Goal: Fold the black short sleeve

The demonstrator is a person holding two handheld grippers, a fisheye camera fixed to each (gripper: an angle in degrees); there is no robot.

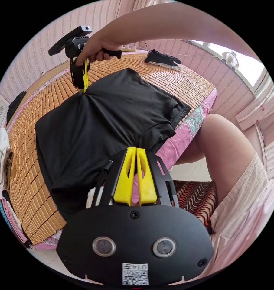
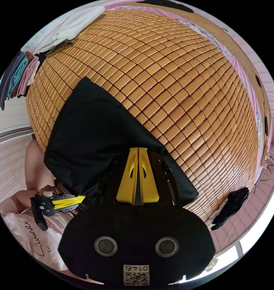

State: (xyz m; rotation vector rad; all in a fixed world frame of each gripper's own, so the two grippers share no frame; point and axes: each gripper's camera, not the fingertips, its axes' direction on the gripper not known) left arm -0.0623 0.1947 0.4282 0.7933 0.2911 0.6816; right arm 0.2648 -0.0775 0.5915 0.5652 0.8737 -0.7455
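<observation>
Yellow jaws of the left gripper [image 1: 136, 150] stand pressed together, their tips pinching the near hem of the black short sleeve shirt [image 1: 106, 120] where it hangs over the bed's edge. In the left gripper view the right gripper [image 1: 81, 86] points down at the far side of the shirt, its yellow jaws closed on a gathered bunch of the black cloth, with a hand [image 1: 96, 49] gripping its black handle. The shirt lies spread between the two grippers on a bamboo mat [image 1: 31, 169] of small amber tiles, one sleeve reaching toward the mat's edge near a pink bedsheet [image 1: 185, 136].

In the right gripper view that gripper's own jaws [image 2: 138, 150] meet at the tips on the black fabric [image 2: 91, 136], which drapes toward the camera in a folded wedge over the mat [image 2: 179, 84]. The left gripper [image 2: 79, 199] shows low at the side, jaws together at the cloth's lower edge.

Farther out, a dark pair of gloves [image 1: 162, 59] lies at the mat's far end, near a white power strip [image 1: 128, 48]. Folded clothes [image 2: 19, 75] in pink, teal and grey are stacked off one corner of the mat, beside a white garment [image 2: 70, 24]. A person's bare knee [image 1: 224, 136] sits beside the bed, above a striped rug [image 1: 197, 193].
</observation>
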